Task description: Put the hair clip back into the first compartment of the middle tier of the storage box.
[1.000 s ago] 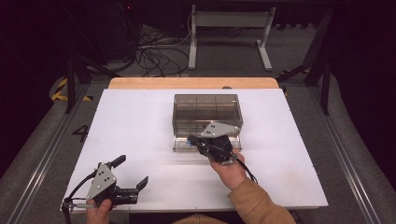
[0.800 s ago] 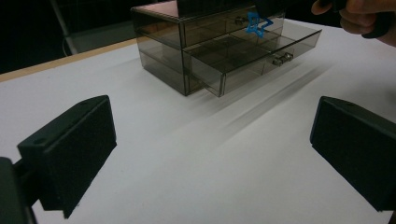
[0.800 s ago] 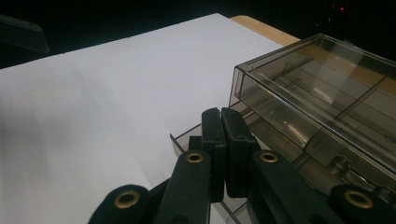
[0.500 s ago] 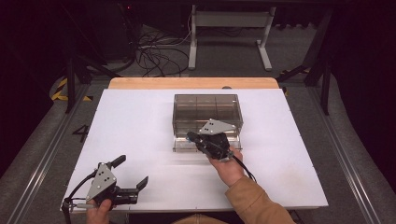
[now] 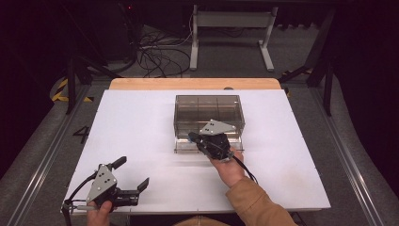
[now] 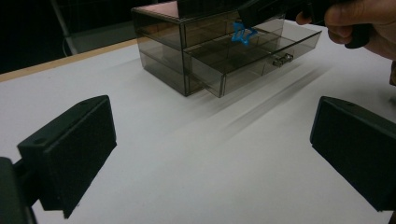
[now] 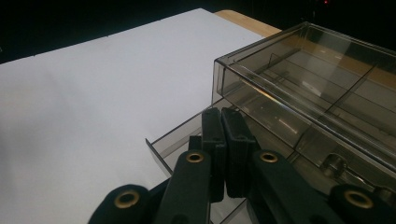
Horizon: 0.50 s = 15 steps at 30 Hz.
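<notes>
Right hand-held gripper (image 5: 196,140) has crept a little toward the left end of the open lower drawer (image 5: 209,143) of the smoky plastic organiser (image 5: 209,110); its jaws are pressed together over a small blue piece (image 6: 243,35), probably about to be dropped in. Organiser stands mid-worktop (image 5: 141,122), toward the far edge. Left hand-held gripper (image 5: 134,188), jaws spread and empty, stays at the near left corner

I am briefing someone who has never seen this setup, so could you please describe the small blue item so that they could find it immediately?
On the white table stands a smoky transparent drawer box, its lower drawer pulled out. The small blue item is over that open drawer, right at the tip of the right gripper. It is the one bright blue thing among clear grey plastic and black jaws.
</notes>
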{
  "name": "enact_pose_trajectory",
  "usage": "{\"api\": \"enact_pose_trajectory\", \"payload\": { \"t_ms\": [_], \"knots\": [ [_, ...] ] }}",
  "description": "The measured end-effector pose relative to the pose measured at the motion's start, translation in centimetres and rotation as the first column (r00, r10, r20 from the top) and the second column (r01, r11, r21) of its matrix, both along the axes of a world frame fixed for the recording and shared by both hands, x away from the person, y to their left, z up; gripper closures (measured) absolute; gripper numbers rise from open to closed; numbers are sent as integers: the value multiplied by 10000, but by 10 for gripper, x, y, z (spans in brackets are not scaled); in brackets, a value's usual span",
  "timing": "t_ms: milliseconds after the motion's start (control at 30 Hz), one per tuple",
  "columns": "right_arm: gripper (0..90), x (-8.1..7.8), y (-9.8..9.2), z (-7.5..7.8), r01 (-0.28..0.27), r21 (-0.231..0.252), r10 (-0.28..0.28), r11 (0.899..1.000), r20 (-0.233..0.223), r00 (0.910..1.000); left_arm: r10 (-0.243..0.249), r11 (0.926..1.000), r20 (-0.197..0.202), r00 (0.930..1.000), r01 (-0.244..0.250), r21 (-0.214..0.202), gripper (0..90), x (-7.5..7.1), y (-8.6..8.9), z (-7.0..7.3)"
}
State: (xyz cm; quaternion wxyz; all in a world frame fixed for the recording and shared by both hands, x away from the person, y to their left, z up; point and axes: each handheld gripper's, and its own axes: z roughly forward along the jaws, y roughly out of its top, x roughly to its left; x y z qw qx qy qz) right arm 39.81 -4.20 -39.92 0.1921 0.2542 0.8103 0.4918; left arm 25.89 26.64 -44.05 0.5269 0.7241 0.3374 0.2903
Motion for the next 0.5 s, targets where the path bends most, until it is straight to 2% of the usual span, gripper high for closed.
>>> {"api": "enact_pose_trajectory", "payload": {
  "t_ms": [300,500],
  "knots": [
    [891,8,7,-11,-98,-66,94,9999,-585,9982,-10,10000,-17,10000,10,-22,10,0,0,0],
    [889,11,10,-16,-102,-104,94,9999,-755,9971,-29,10000,-2,10000,29,14,10,0,0,0]
  ]
}}
